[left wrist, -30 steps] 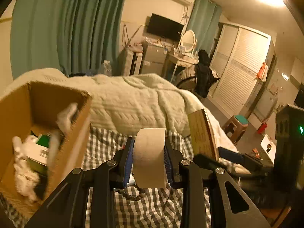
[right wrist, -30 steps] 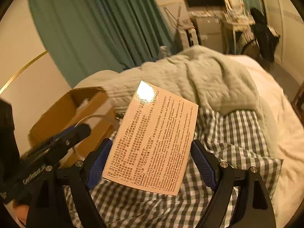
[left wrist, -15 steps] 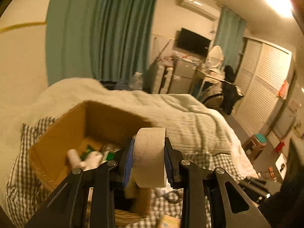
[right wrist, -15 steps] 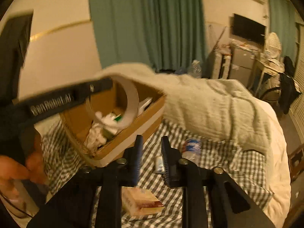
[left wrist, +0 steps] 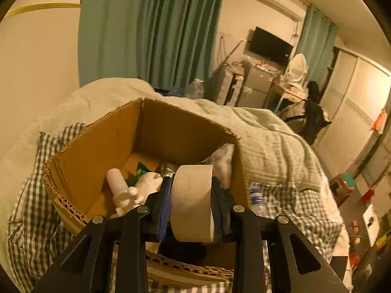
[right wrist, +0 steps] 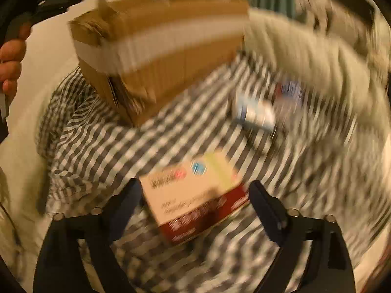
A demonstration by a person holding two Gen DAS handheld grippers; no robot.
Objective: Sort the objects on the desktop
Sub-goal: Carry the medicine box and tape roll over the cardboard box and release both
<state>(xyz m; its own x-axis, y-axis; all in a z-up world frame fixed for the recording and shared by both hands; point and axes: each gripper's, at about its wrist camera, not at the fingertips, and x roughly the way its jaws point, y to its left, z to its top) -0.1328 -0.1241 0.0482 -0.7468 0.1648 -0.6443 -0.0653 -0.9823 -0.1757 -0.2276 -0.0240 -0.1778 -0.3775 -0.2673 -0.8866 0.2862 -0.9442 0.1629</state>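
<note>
**Currently: Tape Roll Held Over the Box, Second Carton Bracketed but Not Gripped**

Presently, the cardboard box (left wrist: 117, 151) is taken as the reference landmark. It is seated on the checked sheet (left wrist: 36, 210), with its open top facing upward.

The left gripper (left wrist: 191, 202) is closed on the roll of tape (left wrist: 191, 200); both pads are pressed against the flat sides of the roll. The roll is held above the near rim of the cardboard box, over its opening. Inside the box, white items and a green item are seen on the floor.

The right gripper (right wrist: 195, 195) is seen with its jaws spread wide, having just been opening. The small printed carton (right wrist: 195, 195) lies on the checked sheet in front of the cardboard box, between the jaws but with clear gaps on both sides. It is judged not to be gripped. The right wrist view is heavily blurred, so finer detail cannot be read. A bottle (left wrist: 256, 195) lies just beside the box, on its right.

Hazards from this point:

- If the roll is released too near the rim, it may strike the wall, roll off and be lost on the bedding.
- If the right jaws are closed while the hand is moving fast, the carton may be pushed aside or caught by one corner only.
- The soft bedding under the box may allow it to tip if the rim is pressed.
</note>
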